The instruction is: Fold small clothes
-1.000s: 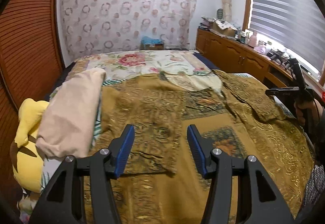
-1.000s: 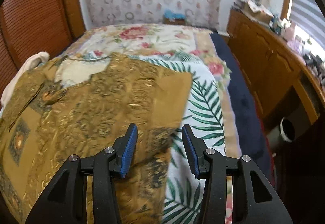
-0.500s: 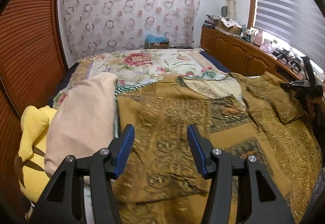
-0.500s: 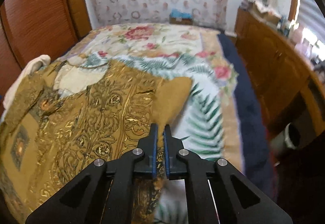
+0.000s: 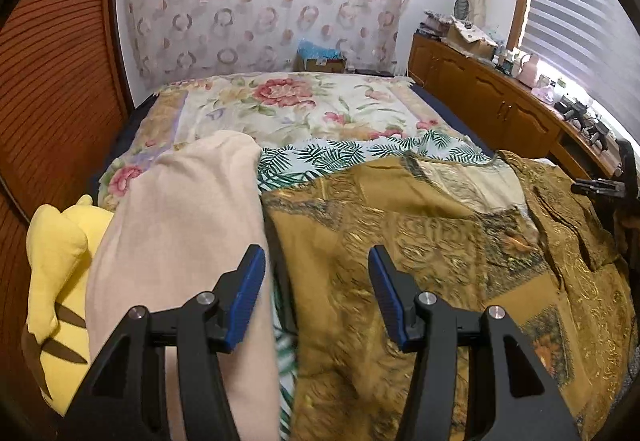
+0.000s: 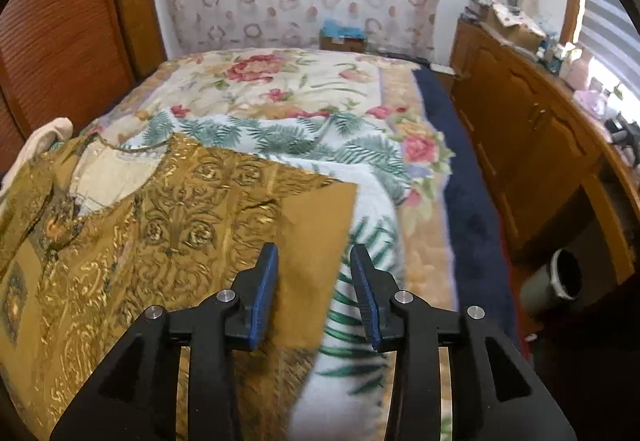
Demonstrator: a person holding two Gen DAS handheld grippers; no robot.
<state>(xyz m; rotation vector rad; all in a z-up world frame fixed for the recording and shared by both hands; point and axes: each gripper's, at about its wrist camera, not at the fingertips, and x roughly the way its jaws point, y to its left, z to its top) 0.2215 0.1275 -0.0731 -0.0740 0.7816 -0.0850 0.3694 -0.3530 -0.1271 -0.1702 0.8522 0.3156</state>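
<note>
Far left on the bed (image 5: pixel 280 109): yellow plush toy (image 5: pixel 56 261), then beige folded cloth (image 5: pixel 180 225). Left gripper (image 5: pixel 316 289) next, jaws moderately apart, empty, above the left edge of the gold patterned garment (image 5: pixel 420 241). Garment spread flat across the palm-print cover (image 6: pixel 360 161). Right gripper (image 6: pixel 314 281) at the garment's right sleeve edge, jaws just opened to a narrower gap, pads clear of the fabric. Wooden cabinet (image 6: pixel 520 129) far right.

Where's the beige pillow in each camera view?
Left wrist: beige pillow fills the lower left, beside the gold garment.
Right wrist: only its end shows at the far left edge.
Shared landmark: the blue-topped box against the far wall.
</note>
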